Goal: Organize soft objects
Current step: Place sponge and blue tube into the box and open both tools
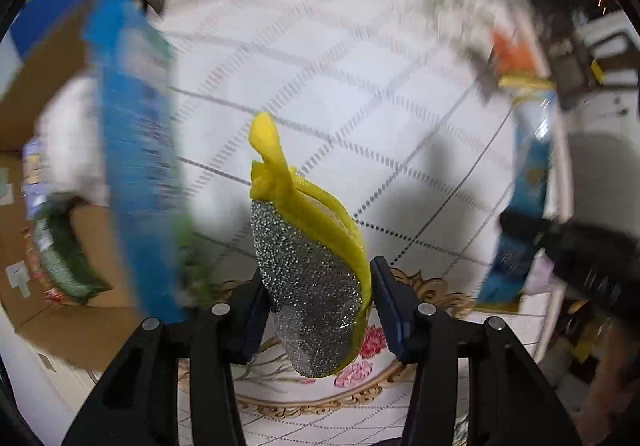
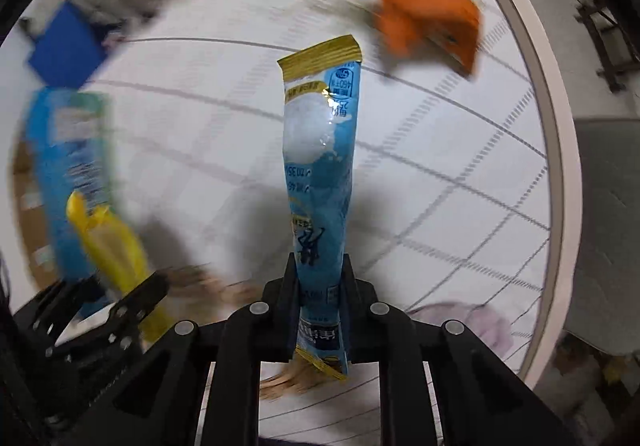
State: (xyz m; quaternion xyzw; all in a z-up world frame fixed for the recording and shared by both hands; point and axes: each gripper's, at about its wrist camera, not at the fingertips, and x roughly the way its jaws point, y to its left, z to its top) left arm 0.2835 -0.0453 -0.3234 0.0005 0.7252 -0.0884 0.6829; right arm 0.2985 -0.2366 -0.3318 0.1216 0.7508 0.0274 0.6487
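Note:
My left gripper (image 1: 318, 282) is shut on a yellow and silver scrubbing sponge (image 1: 308, 278) and holds it above the round white table (image 1: 360, 86). My right gripper (image 2: 318, 274) is shut on a long blue snack packet with a gold end (image 2: 320, 166), held upright above the table. The right wrist view also shows the sponge (image 2: 108, 238) and the left gripper (image 2: 120, 310) at lower left. The left wrist view shows the blue packet (image 1: 520, 206) and the right gripper (image 1: 580, 258) at the right.
A tall blue bag (image 1: 132, 150) stands blurred at the left by an open cardboard box (image 1: 48, 86) that holds a green packet (image 1: 60, 258). An orange packet (image 2: 428, 18) lies at the far side. A pale lilac cloth (image 2: 472, 322) lies near the table rim (image 2: 556, 150).

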